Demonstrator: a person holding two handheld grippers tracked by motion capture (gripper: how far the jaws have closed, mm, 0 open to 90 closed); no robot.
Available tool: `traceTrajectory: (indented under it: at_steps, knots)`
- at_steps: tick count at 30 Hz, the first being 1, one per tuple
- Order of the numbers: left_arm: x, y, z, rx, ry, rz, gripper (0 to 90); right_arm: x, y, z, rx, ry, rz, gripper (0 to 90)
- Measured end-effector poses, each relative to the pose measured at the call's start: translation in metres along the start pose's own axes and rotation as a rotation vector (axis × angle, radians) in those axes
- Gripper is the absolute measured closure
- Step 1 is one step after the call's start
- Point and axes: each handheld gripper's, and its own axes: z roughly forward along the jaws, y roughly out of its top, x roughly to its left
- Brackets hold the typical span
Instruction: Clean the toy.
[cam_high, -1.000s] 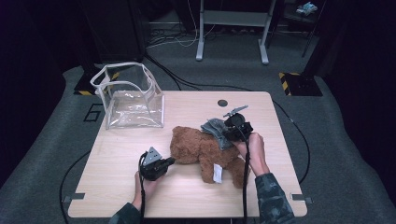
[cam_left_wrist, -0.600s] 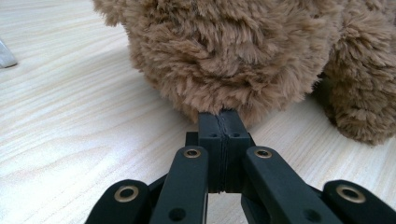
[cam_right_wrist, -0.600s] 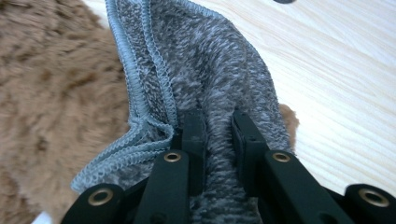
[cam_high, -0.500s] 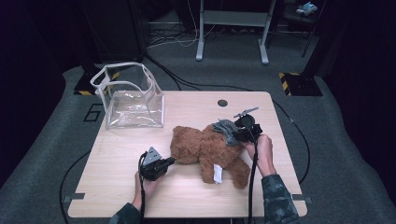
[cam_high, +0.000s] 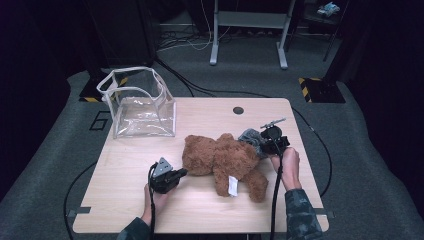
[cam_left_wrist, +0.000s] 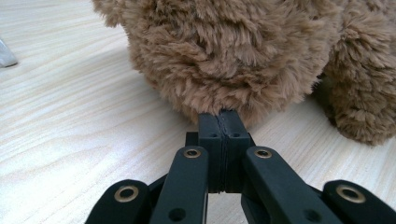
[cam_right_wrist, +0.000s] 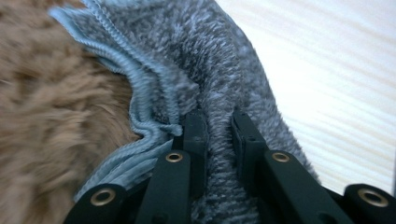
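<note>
A brown teddy bear (cam_high: 220, 160) lies on its side in the middle of the wooden table (cam_high: 125, 165), with a white tag (cam_high: 232, 185) on its near side. My left gripper (cam_high: 184, 172) is shut, its tips (cam_left_wrist: 223, 122) pressed into the bear's fur (cam_left_wrist: 233, 56); whether a tuft is pinched I cannot tell. At the bear's right end, my right gripper (cam_high: 261, 144) is shut on a fold of a grey fleecy cloth (cam_high: 249, 136). In the right gripper view the jaws (cam_right_wrist: 217, 121) squeeze that grey cloth (cam_right_wrist: 224, 60), whose light blue knitted edge lies against the brown fur (cam_right_wrist: 46, 116).
A clear plastic bag (cam_high: 137, 102) stands open-topped at the back left of the table. A small round hole (cam_high: 238, 110) sits near the back edge. Cables run over the dark floor around the table, and a stand's metal legs (cam_high: 247, 35) rise behind it.
My right gripper has shifted a little to the right and lower, taking the grey cloth with it. The left gripper and the bear have stayed put.
</note>
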Motion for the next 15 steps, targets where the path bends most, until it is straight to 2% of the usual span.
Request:
traceTrajectory:
  at_steps: [5, 6, 7, 10, 11, 12, 13, 14, 15]
  knots:
    - [0.000, 0.000, 0.000, 0.001, 0.001, 0.006, 89.5, 0.009, 0.014, -0.039, -0.101, 0.019, -0.008, 78.8]
    - [0.000, 0.000, 0.000, 0.001, 0.001, 0.006, 89.5, 0.009, 0.014, -0.039, -0.101, 0.019, -0.008, 78.8]
    - [-0.001, 0.000, -0.001, 0.008, -0.002, 0.008, 89.5, 0.019, 0.022, -0.054, -0.143, 0.042, -0.031, 78.8]
    - [-0.001, 0.001, 0.000, 0.008, 0.002, 0.010, 89.5, 0.040, 0.033, -0.069, -0.185, 0.083, -0.075, 78.8]
    - [-0.001, 0.001, 0.000, 0.008, 0.001, 0.011, 89.5, 0.048, 0.037, -0.072, -0.202, 0.096, -0.101, 78.8]
    - [-0.001, 0.001, 0.000, 0.008, 0.001, 0.011, 89.5, 0.048, 0.037, -0.072, -0.202, 0.096, -0.101, 78.8]
    - [-0.001, 0.001, 0.000, 0.010, 0.001, 0.014, 89.5, 0.064, 0.044, -0.075, -0.217, 0.132, -0.129, 78.8]
    - [-0.001, 0.001, 0.000, 0.010, 0.001, 0.014, 89.5, 0.064, 0.044, -0.075, -0.217, 0.132, -0.129, 78.8]
    - [-0.001, 0.001, -0.001, 0.011, 0.000, 0.015, 89.5, 0.079, 0.051, -0.074, -0.233, 0.156, -0.170, 78.8]
